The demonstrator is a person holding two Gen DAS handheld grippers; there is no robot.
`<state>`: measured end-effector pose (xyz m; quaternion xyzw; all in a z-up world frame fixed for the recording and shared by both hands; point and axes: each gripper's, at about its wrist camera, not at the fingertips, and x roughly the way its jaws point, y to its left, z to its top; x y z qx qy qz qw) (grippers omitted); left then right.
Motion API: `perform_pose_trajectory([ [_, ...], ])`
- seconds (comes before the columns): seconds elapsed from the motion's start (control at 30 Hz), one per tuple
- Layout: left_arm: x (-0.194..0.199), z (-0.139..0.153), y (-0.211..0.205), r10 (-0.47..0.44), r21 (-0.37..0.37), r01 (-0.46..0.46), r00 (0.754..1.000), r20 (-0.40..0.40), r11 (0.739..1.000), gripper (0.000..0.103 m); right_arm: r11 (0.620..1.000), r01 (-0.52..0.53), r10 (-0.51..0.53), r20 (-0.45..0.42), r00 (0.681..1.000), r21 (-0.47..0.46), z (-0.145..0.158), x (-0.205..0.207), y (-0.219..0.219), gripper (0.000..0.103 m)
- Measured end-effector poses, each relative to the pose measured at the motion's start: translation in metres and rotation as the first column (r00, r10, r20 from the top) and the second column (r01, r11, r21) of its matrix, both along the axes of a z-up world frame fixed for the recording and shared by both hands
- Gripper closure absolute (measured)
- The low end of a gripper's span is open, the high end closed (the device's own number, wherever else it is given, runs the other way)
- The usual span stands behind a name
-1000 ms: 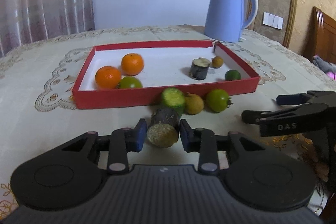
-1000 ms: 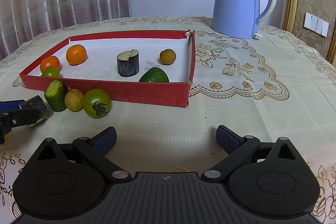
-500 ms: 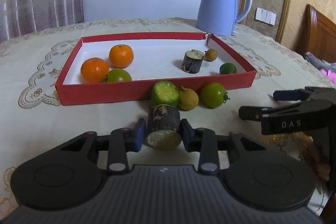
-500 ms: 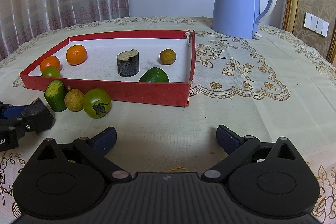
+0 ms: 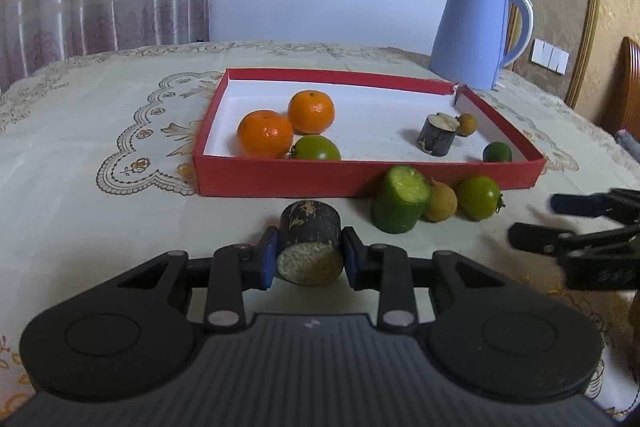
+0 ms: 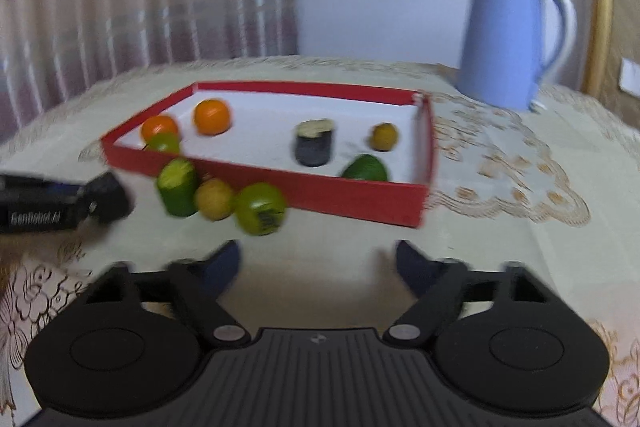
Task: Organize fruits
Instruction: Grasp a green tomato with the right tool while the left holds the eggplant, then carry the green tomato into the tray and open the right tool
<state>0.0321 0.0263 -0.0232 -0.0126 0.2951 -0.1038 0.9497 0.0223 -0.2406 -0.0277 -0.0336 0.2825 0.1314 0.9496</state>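
My left gripper is shut on a dark-skinned sugarcane piece, held just above the cloth in front of the red tray. Inside the tray lie two oranges, a green tomato, another sugarcane piece, a small brown fruit and a lime. Against the tray's front wall sit a cucumber chunk, a yellowish longan and a green tomato. My right gripper has nothing between its fingers and its jaws are closing; the green tomato lies just ahead of it to the left.
A blue kettle stands behind the tray's right far corner. The table wears a cream embroidered cloth. Curtains hang at the back left, and a wooden chair is at the far right.
My left gripper has carried the sugarcane piece leftward along the tray's front. My right gripper has swung left toward the loose fruits, and its fingers have come closer together.
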Motion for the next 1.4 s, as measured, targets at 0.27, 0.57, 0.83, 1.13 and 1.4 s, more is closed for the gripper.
perform_pose_trajectory([
  [0.27,0.002,-0.001,0.003,-0.004,-0.031,0.003,1.000,-0.012,1.000,0.073,0.998,-0.047,0.046,-0.012,0.999,-0.042,0.000,0.019,0.023,0.041],
  [0.57,0.002,-0.001,0.008,-0.008,-0.063,0.007,1.000,-0.016,0.998,0.073,0.992,-0.091,0.092,0.006,0.996,-0.089,0.000,0.026,0.040,0.061],
  [0.83,0.002,-0.001,0.008,-0.012,-0.070,0.011,1.000,-0.016,0.998,0.071,0.987,-0.100,0.106,0.042,0.993,-0.124,0.002,0.020,0.046,0.071],
  [1.13,0.002,-0.002,0.009,-0.012,-0.077,0.011,1.000,-0.017,0.997,0.071,0.996,-0.024,0.033,0.100,0.994,-0.090,0.009,0.005,0.026,0.071],
  [1.4,0.002,-0.002,0.009,-0.016,-0.079,0.014,1.000,-0.017,0.997,0.070,0.999,0.034,-0.028,0.159,0.987,-0.038,0.035,0.011,0.009,0.071],
])
